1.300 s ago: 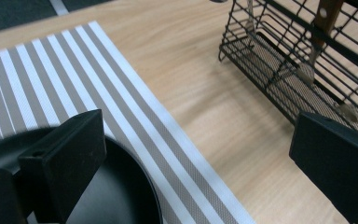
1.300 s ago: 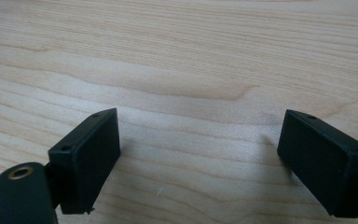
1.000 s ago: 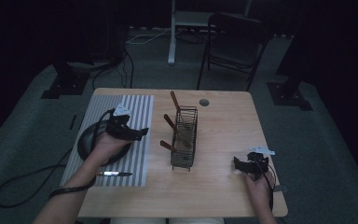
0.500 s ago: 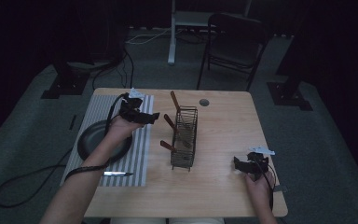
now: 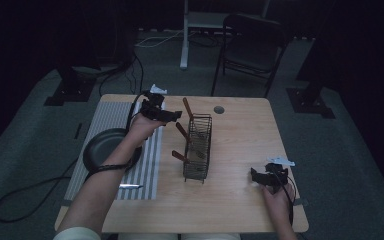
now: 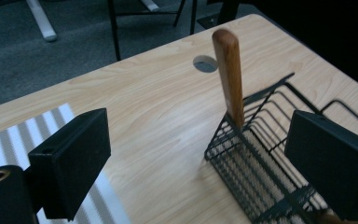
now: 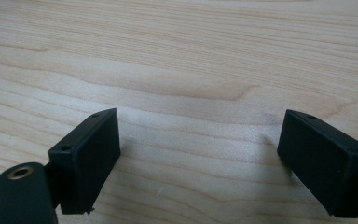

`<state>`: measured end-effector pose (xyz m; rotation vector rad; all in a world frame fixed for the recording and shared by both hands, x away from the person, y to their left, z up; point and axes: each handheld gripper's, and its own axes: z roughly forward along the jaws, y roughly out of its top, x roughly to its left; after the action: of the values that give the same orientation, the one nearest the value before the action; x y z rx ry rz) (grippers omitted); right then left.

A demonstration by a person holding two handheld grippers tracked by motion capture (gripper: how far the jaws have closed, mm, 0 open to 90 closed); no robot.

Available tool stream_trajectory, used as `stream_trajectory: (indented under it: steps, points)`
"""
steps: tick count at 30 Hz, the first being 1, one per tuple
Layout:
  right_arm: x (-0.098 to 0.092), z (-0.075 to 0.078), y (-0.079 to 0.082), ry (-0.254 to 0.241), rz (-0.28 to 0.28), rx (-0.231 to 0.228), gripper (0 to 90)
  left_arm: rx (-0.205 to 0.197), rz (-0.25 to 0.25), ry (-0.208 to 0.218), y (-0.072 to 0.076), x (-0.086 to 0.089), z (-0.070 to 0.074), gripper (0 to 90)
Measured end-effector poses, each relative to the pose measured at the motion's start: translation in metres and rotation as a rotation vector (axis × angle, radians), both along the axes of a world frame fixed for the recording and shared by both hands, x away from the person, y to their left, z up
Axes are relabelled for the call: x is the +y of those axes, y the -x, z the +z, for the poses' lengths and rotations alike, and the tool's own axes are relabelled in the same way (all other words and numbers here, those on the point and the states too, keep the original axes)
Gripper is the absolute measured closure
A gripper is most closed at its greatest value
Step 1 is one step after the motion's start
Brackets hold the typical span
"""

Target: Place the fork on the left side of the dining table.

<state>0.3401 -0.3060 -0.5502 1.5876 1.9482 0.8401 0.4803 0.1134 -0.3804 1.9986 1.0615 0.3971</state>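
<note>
The wooden handle [image 6: 228, 74] stands upright at the near end of the wire basket [image 6: 279, 154], just ahead of the left hand-held gripper [image 6: 205, 172], whose jaws are spread wide and hold nothing, apparently lined up to close on it. Two more handles [image 5: 182, 145] lean from the basket's side. Behind that gripper lie a striped mat [image 5: 145, 165] and a dark plate [image 5: 102, 147]. Well apart, the right hand-held gripper [image 7: 200, 163] rests low over the bare table [image 7: 177, 56], jaws likewise spread, seemingly idle.
</note>
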Motion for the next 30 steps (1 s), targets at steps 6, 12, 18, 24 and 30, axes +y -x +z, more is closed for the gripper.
stream_trajectory:
  steps: [6, 12, 18, 24, 30]
  points:
    - [0.000, 0.000, 0.000, 0.000, 0.000, 0.000, 12.6, 0.008, -0.018, -0.021, -0.012, -0.018, 0.001, 7.1]
    - [0.000, 0.000, 0.000, 0.000, 0.000, 0.000, 12.7, 0.019, -0.010, -0.046, -0.022, -0.032, -0.005, 14.9]
    - [0.000, 0.000, 0.000, -0.001, 0.000, 0.000, 12.7, 0.040, -0.010, -0.072, -0.031, -0.041, -0.007, 27.9]
    - [0.000, 0.000, 0.000, -0.001, 0.000, 0.000, 12.8, 0.080, -0.008, -0.060, -0.037, -0.045, -0.011, 44.0]
    - [0.000, 0.000, 0.000, -0.001, -0.001, 0.000, 12.8, 0.098, -0.019, -0.036, -0.039, -0.049, -0.013, 54.7]
